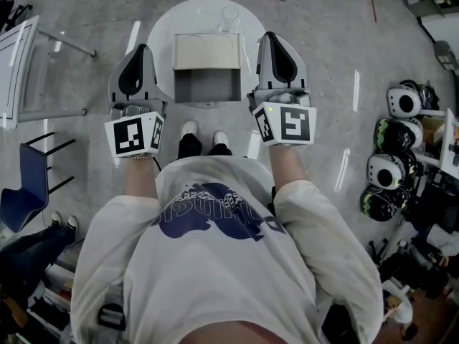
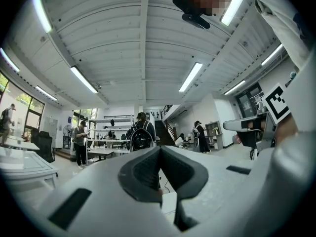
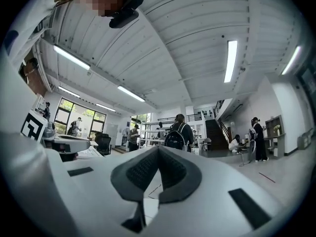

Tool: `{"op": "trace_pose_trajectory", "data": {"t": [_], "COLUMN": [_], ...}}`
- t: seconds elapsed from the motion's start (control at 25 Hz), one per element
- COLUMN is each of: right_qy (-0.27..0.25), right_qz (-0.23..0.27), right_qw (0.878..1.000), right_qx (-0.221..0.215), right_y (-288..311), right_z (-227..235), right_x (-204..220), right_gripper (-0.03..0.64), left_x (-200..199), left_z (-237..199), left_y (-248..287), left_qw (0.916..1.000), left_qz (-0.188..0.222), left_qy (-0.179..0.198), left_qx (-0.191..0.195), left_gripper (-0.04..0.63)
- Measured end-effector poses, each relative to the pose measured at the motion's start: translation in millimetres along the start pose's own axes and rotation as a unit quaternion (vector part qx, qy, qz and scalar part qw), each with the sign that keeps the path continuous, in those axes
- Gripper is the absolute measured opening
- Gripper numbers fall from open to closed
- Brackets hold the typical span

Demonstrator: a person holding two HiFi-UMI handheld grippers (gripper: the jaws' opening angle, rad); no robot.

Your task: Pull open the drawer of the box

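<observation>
Grey drawer (image 1: 207,86) of the beige-topped box (image 1: 207,51) looks pulled out already, with the left gripper (image 1: 141,49) and right gripper (image 1: 276,37) both closed on nothing.

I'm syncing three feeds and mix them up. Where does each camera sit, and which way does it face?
Head view: on the person's head, looking steeply down at the box on the round table; shows shirt, forearms, left gripper, right gripper.
Left gripper view: rides that gripper, facing level across the hall; shows its shut jaws, the right gripper's marker cube.
Right gripper view: likewise; shut jaws, the left gripper's marker cube.
Shared: both gripper views catch the backpack wearer and staircase.
</observation>
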State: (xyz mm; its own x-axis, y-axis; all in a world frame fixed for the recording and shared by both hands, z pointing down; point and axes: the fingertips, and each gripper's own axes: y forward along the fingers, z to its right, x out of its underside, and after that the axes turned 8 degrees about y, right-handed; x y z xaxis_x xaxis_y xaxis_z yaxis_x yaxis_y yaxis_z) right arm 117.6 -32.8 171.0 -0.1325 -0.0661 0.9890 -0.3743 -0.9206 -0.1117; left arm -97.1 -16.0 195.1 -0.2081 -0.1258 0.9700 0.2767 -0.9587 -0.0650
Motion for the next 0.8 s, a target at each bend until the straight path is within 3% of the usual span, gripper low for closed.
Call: {"op": "trace_pose_trajectory", "data": {"t": [0.4, 0.8], "right_qy": [-0.01, 0.011], "right_qz": [-0.004, -0.004], "right_qw": [1.0, 1.0], "right_qx": [-0.008, -0.002], "right_y": [3.7, 4.8], "right_z": [-0.6, 7.3], "right_x": [-3.3, -2.6], "right_gripper": [-0.003, -0.003], "left_x": [-5.4, -1.7], "left_z": [2.2, 2.0], "left_y": [4.7, 8.2], "left_qw": [0.9999, 0.9999], "left_qz": [0.004, -0.007], "left_qy": [0.011, 0.013], "left_qx": [0.0, -0.007], "left_gripper": [0.006, 0.006]}}
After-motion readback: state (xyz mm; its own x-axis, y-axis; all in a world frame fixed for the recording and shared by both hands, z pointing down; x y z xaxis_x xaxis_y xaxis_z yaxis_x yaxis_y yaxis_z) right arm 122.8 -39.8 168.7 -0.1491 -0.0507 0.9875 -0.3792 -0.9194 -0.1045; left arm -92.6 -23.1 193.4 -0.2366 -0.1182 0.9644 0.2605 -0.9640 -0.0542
